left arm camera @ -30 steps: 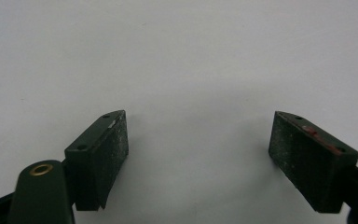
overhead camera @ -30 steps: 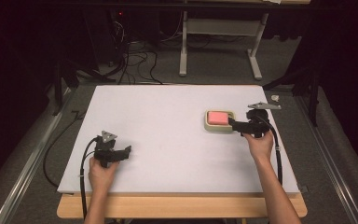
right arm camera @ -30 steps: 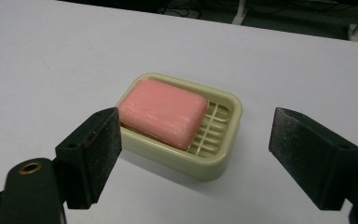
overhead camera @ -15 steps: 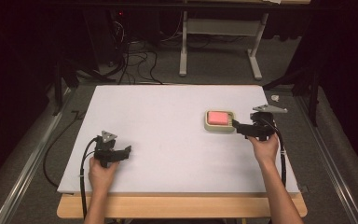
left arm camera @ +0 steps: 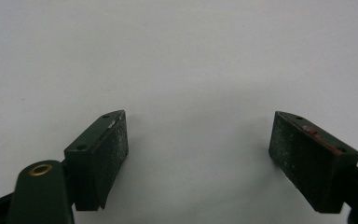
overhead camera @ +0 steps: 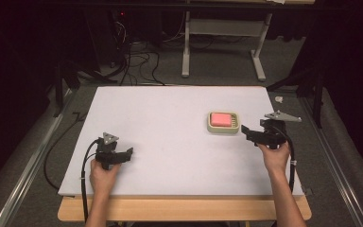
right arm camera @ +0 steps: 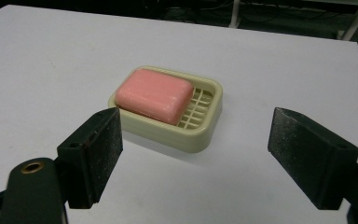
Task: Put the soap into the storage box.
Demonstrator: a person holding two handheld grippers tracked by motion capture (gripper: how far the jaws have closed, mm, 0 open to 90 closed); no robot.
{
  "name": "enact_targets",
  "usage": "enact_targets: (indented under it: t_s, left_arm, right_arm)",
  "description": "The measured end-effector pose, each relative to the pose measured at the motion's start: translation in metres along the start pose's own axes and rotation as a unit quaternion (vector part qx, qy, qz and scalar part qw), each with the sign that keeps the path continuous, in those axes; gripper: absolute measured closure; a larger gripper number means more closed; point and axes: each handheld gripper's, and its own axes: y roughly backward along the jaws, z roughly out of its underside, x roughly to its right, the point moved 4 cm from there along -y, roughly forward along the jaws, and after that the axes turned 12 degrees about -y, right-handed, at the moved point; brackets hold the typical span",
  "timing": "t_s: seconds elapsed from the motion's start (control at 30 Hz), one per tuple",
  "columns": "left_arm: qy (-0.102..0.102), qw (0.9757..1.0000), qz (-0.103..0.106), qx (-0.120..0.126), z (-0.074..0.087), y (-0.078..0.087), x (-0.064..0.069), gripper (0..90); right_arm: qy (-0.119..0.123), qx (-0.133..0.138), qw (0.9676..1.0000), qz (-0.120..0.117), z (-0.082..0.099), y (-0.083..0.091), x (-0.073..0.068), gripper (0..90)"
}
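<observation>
The pink rectangular soap bar (overhead camera: pixel 221 118) lies in the cream plastic slatted soap dish (overhead camera: pixel 235 126), toward its left end; the dish sits on the white rectangular desk (overhead camera: pixel 170 113), right of centre; the right hand-held gripper (overhead camera: pixel 246 132) is just beside it toward the right edge; the left hand-held gripper (overhead camera: pixel 128 154) is near the front-left corner, well apart from the dish.
</observation>
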Motion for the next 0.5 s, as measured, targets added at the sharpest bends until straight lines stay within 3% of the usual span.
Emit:
enact_targets:
  t_s: [0.5]
  left_arm:
    - [0.000, 1.0000, 0.000, 0.000, 0.000, 0.000, 0.000, 20.2]
  right_arm:
    - [-0.012, 0.010, 0.9999, -0.002, 0.009, 0.013, 0.008, 18.5]
